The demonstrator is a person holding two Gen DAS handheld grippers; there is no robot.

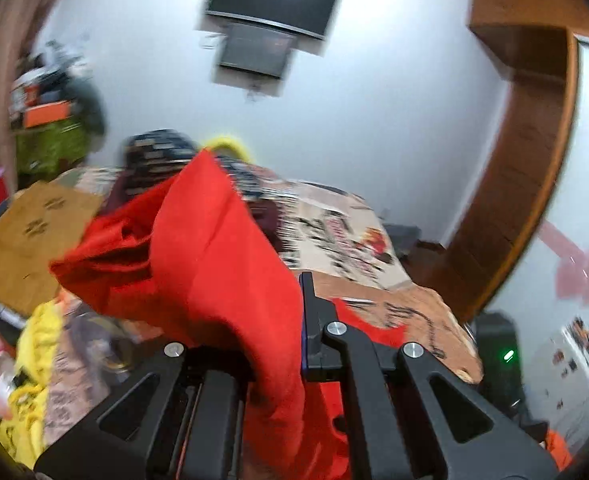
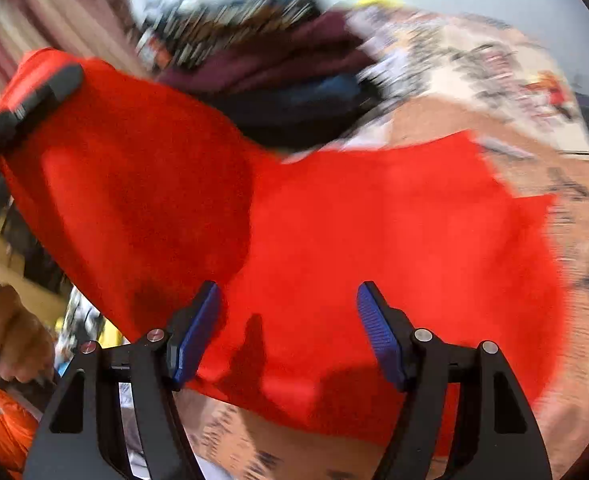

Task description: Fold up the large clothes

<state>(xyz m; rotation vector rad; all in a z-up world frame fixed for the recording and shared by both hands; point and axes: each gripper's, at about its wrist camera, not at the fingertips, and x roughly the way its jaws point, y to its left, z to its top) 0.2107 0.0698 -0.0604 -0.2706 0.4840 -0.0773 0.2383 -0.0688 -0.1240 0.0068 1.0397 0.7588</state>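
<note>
red cloth (image 2: 334,240), one large garment, takes the bed (image 2: 574,248) as its landmark: most of it lies spread on the patterned bedcover, and one corner is raised off the bed at the garment's far-left end. the left gripper (image 2: 34,96) is pressed together on that raised corner, its dark fingers pinching the fabric, and in its own view the cloth drapes over and between the fingers. the right gripper (image 2: 290,332) stands spread over the near edge of the garment, blue pads (image 2: 378,332) apart with nothing pressed between them. the risks, as i judge them: only a small bite of cloth seems held, so a quick pull could let it slip out and the corner would drop back in a heap. with the near edge unpinned, lifting may drag the whole garment across the bed rather than fold it. a pile of dark clothes (image 2: 286,80) sits just beyond the garment on the bed, and the lifted part could snag it or land on it. blur makes the exact grip hard to read.
</note>
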